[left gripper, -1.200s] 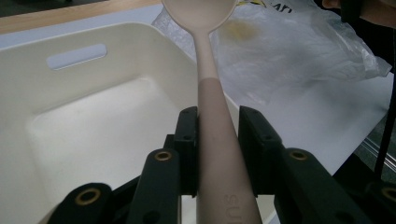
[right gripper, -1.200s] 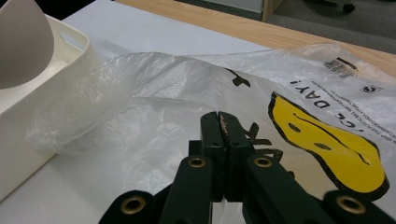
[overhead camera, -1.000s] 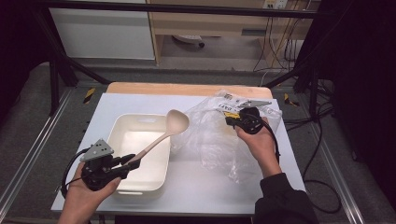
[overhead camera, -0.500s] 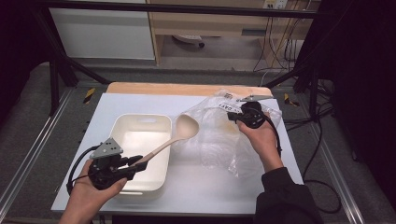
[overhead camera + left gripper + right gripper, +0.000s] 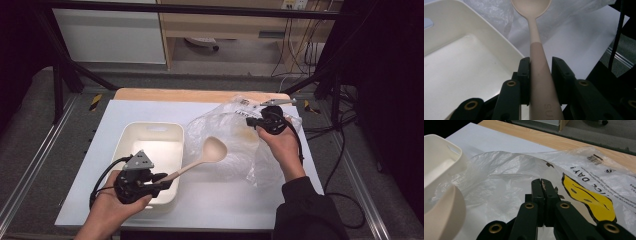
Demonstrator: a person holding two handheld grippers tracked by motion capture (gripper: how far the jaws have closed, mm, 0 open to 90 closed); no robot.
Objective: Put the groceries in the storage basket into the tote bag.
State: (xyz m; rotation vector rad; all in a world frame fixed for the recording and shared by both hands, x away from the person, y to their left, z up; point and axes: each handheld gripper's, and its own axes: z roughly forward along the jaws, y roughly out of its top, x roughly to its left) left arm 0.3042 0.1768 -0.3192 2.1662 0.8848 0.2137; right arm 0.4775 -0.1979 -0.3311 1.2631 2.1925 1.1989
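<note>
Beige long-handled spoon, clamped in left hand-held gripper, has been swung from above white tub toward clear plastic bag, pinched by right hand-held gripper; insertion appears near.

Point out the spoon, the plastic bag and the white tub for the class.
spoon (image 5: pixel 214 149), high view, on its bowl.
plastic bag (image 5: pixel 584 171), right gripper view, on its printed side.
white tub (image 5: pixel 456 82), left gripper view, on its bare floor.
</note>
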